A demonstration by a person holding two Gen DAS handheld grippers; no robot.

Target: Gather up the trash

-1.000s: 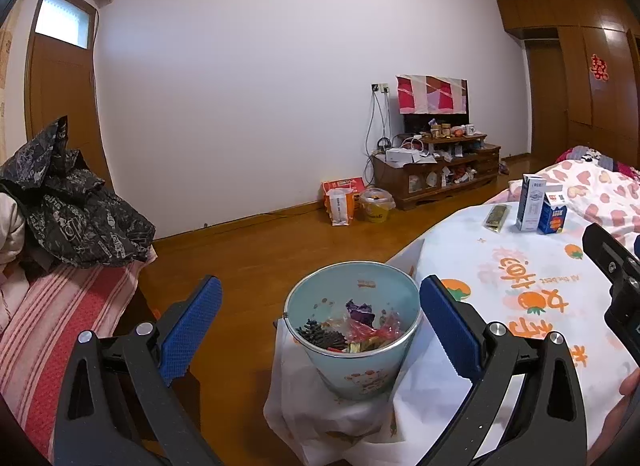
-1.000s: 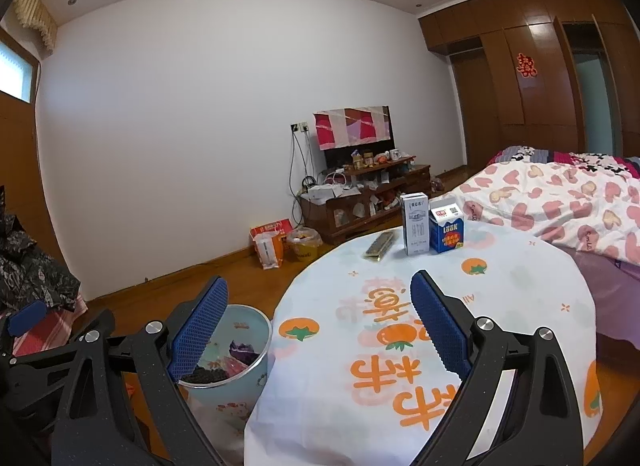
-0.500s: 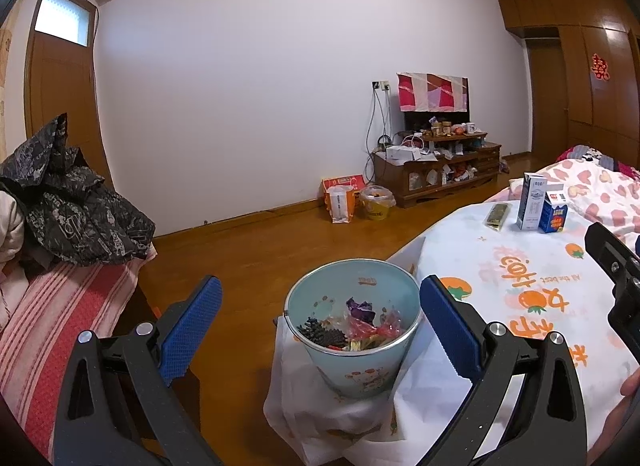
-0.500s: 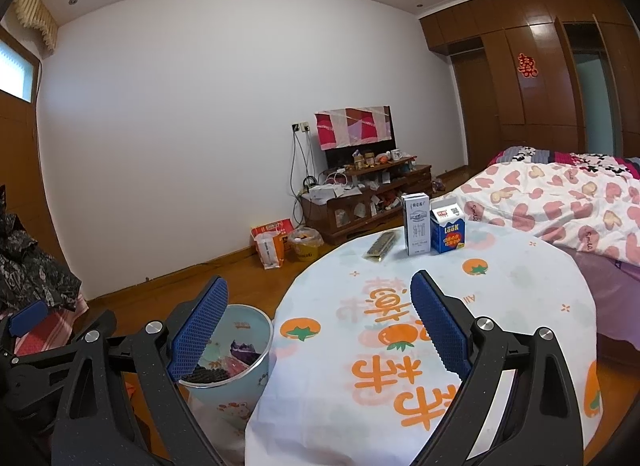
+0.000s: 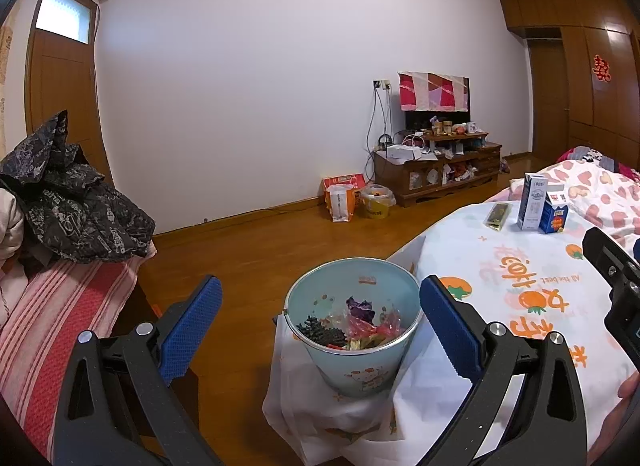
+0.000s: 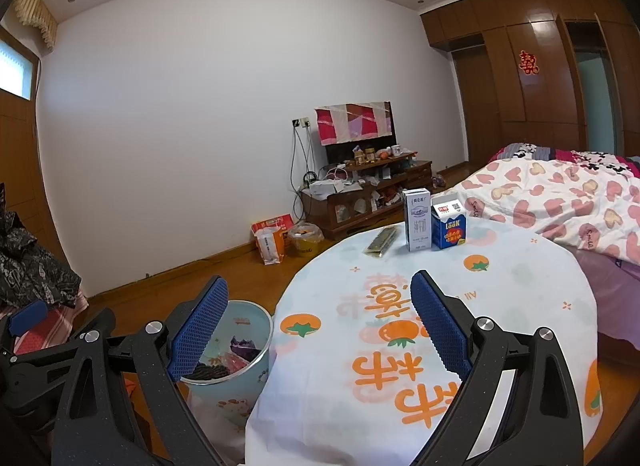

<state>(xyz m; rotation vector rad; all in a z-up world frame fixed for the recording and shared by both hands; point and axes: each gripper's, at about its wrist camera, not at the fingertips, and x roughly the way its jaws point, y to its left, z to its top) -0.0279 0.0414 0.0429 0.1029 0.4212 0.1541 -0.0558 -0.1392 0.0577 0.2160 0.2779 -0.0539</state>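
Before you stands the round table covered with a white cloth printed with orange fruits and orange letters (image 6: 500,290); its cloth hangs down at the near edge. Beside it, on the left, the pale blue round metal bucket with small cartoon pictures (image 5: 360,370) stands on the brown wooden floor, touching the hanging cloth. In the bucket lie crumpled wrappers in purple, red and yellow and some dark pieces (image 5: 348,326), filling only the bottom.

Your left gripper (image 5: 320,322) hovers above the bucket with its two blue padded fingers (image 5: 190,322) spread wide, one on each side of the bucket rim, and it holds nothing. Your right gripper (image 6: 320,326) is over the near part of the table, its fingers also wide apart and empty; through its left side you see the bucket below.

At the far edge of the table three things stand close together: the tall white milk carton (image 6: 417,219), upright; just beside it on the right the shorter blue and white drink carton (image 6: 449,225), also upright; and a little to the left the flat dark snack wrapper with gold edge (image 6: 381,240), lying on the cloth
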